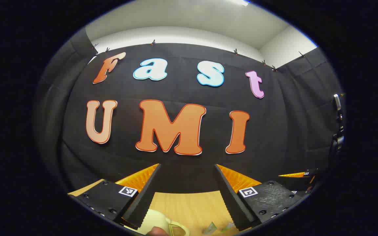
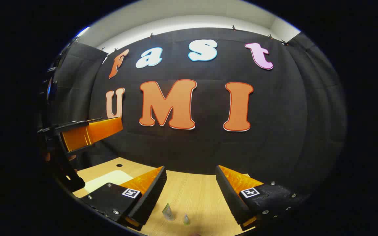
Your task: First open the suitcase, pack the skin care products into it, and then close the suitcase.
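Observation:
My left gripper (image 1: 187, 165) is raised above the wooden table (image 1: 189, 205) and stands open with nothing between its fingers. Below it at the bottom edge lies a cream suitcase (image 1: 157, 221) with a loop handle, and small skin care packs (image 1: 211, 227) lie beside it. My right gripper (image 2: 190, 167) is open too and holds nothing. Two small pale-green skin care tubes (image 2: 168, 211) stand on the table just under its gap. The cream suitcase (image 2: 108, 179) lies flat to the left of them. The left gripper (image 2: 90, 131) hangs high at the left in the right gripper view.
The black cloth wall (image 2: 189, 147) closes off the table's far edge. A small round hole (image 2: 119, 165) sits in the table (image 2: 195, 196) near the suitcase. Part of the right gripper (image 1: 299, 174) shows at the far right of the left gripper view.

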